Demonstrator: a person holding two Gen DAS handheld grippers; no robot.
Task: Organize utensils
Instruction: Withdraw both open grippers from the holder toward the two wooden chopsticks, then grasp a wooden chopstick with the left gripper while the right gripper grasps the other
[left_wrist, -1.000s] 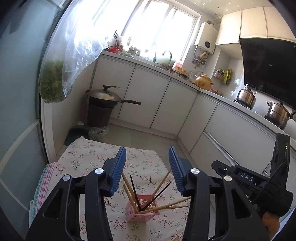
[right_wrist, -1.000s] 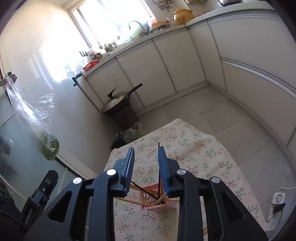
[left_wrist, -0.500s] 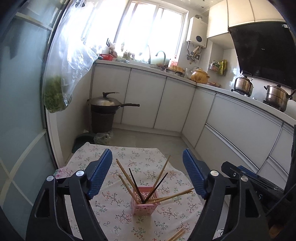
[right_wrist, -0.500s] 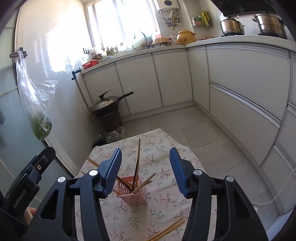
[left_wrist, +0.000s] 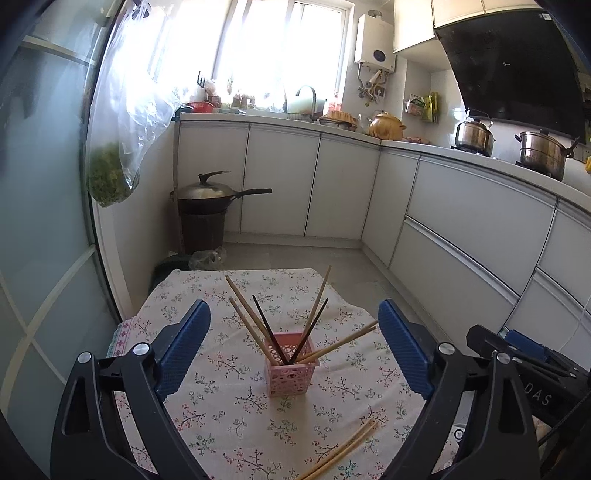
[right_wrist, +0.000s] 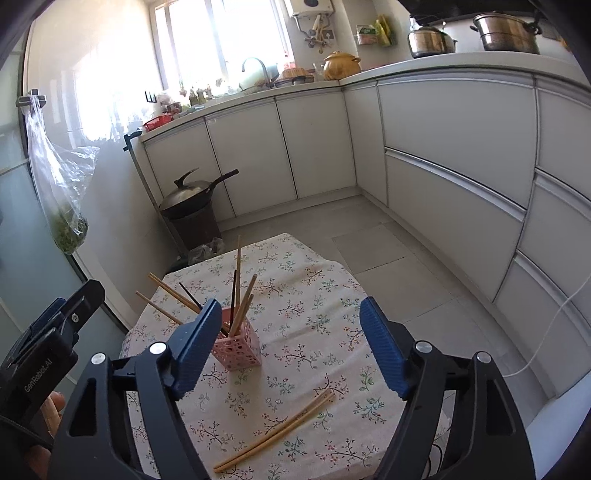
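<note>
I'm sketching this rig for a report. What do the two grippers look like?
Both the left gripper and right gripper have black plastic frames with triangular cut-outs, silver screw heads, and ribbed blue finger pads. White lettering marks their bodies: "DAS" on the right, "GenRobot.AI" on the left.

Holder mid-table, loose pair nearer the camera

On the table (left_wrist: 221, 406), the holder (left_wrist: 290, 373) sits at frame centre with chopsticks (left_wrist: 255, 325) standing in it; a loose pair (left_wrist: 341, 448) lies at lower right. A wok (left_wrist: 210, 192) stands behind, upper left.
</note>
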